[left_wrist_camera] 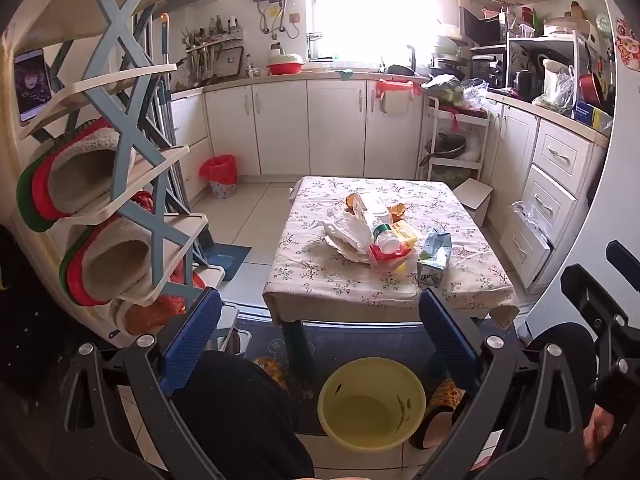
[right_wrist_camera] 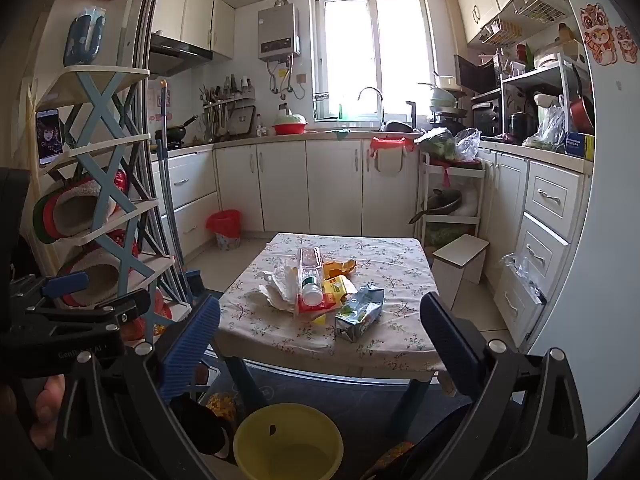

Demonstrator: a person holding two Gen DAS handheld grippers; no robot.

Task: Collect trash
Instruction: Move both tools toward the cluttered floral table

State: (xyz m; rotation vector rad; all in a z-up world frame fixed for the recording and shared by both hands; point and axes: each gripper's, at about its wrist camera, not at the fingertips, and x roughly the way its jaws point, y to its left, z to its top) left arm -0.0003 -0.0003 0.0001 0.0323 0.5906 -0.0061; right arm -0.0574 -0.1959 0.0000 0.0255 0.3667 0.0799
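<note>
Sunlight from the kitchen window fell on the low table (right_wrist_camera: 280,332) with its flowered cloth, where the trash lay heaped near the middle. You held both tools back from it, short of the near edge: the left gripper (left_wrist_camera: 320,332) and the right gripper (right_wrist_camera: 320,340) each had their blue fingers spread wide with nothing between them. Below you, on the floor in front of the table, sat a yellow basin (left_wrist_camera: 372,402), probably where the litter was meant to go.

The crumpled tissue (right_wrist_camera: 280,284) looked weightless and soft; you could have pinched it anywhere. The clear plastic bottle (right_wrist_camera: 310,276) lay on its side across the pile, light but smooth and round, so a grip across its body near the cap seemed safest against rolling. The squashed drink carton (right_wrist_camera: 358,314), nearest your right tool and slightly apart from the heap, looked stiff enough to take by its flattened top. Orange peel (right_wrist_camera: 340,267) lay behind.
</note>
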